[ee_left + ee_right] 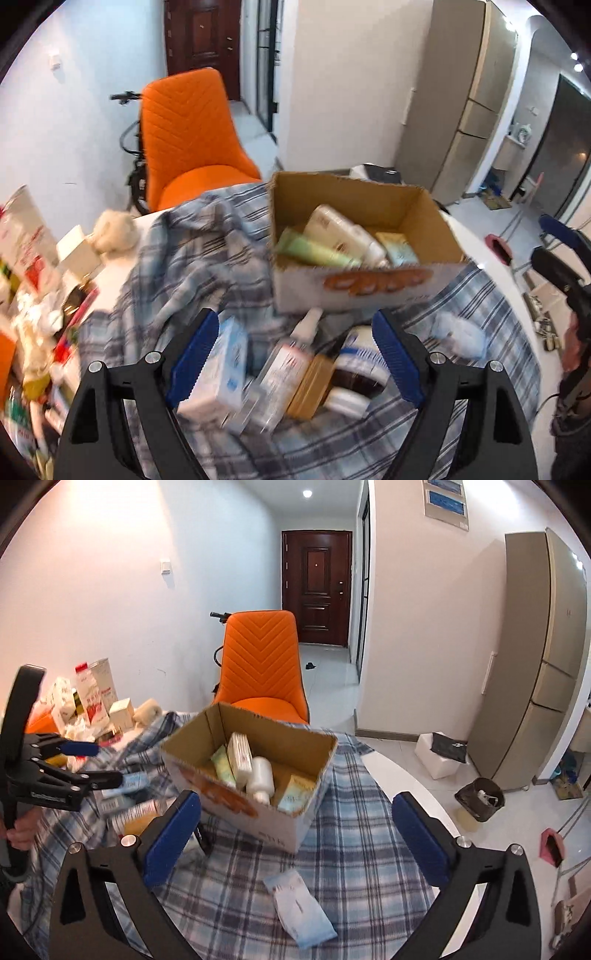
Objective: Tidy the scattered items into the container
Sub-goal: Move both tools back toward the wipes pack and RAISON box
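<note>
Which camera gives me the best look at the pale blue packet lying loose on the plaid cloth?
Right wrist: the pale blue packet lies sharp and whole on the plaid cloth, between the open fingers. Left wrist shows it only as a blur right of its gripper.

Box (280,823) on blanket (354,834), bottles (260,775) inside; chair (264,664) behind; packet (301,908) in front; clutter pile (88,705) far left.

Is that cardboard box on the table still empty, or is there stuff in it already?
Partly filled. The cardboard box is open-topped and holds a white bottle, a green tube and small packets, with room left.
</note>
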{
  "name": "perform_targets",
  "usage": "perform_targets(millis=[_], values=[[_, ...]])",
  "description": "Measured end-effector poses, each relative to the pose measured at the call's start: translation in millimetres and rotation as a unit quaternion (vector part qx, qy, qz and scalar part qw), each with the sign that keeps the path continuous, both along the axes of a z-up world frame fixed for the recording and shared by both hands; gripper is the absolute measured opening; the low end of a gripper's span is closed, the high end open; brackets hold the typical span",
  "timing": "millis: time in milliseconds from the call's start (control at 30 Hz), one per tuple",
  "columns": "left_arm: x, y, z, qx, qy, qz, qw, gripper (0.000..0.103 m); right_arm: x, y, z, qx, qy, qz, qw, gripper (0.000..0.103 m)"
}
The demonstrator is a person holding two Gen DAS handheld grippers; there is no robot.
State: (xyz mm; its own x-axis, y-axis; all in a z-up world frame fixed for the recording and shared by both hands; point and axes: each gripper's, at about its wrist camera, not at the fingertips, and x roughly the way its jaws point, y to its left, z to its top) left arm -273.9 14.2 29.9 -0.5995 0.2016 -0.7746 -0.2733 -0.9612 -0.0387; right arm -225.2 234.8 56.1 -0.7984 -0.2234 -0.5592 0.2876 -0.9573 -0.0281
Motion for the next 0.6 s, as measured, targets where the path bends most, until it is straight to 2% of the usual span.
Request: perform_targets(millis=[133, 200, 267, 367, 433, 533, 600], values=[[28, -16, -11, -0.002, -0.009, 0.019, 0.9998, 0.087, 17, 6, -11, -0.008, 0.011, -0.008, 1.0, 0.103], [39, -25, -17, 0.014, -0.017, 0.023, 0.9995, 0.087, 28, 13, -17, -0.035, 0.02, -0.009, 0.999, 0.103], [47, -32, -23, 0.028, -0.026, 0.022, 0.999, 0.087, 39, 22, -19, -0.066, 0.047, -0.017, 0.997, 0.103], [58, -39, -34, 0.019, -0.03, 0.029, 0.999, 0.087, 48, 30, -19, -0.083, 0.055, -0.029, 0.995, 0.103], [64, -41, -39, 0.008, -0.029, 0.027, 0.9992, 0.087, 46, 28, -19, -0.056, 0.035, -0.022, 0.998, 0.103], [75, -46, -43, 0.027, -0.037, 0.001, 0.999, 0.087, 46, 15, -24, 0.024, 0.012, -0.015, 1.0, 0.103], [82, -50, -46, 0.037, -0.046, -0.001, 0.9983, 0.087, 49, 10, -32, 0.046, 0.006, -0.002, 0.999, 0.103]])
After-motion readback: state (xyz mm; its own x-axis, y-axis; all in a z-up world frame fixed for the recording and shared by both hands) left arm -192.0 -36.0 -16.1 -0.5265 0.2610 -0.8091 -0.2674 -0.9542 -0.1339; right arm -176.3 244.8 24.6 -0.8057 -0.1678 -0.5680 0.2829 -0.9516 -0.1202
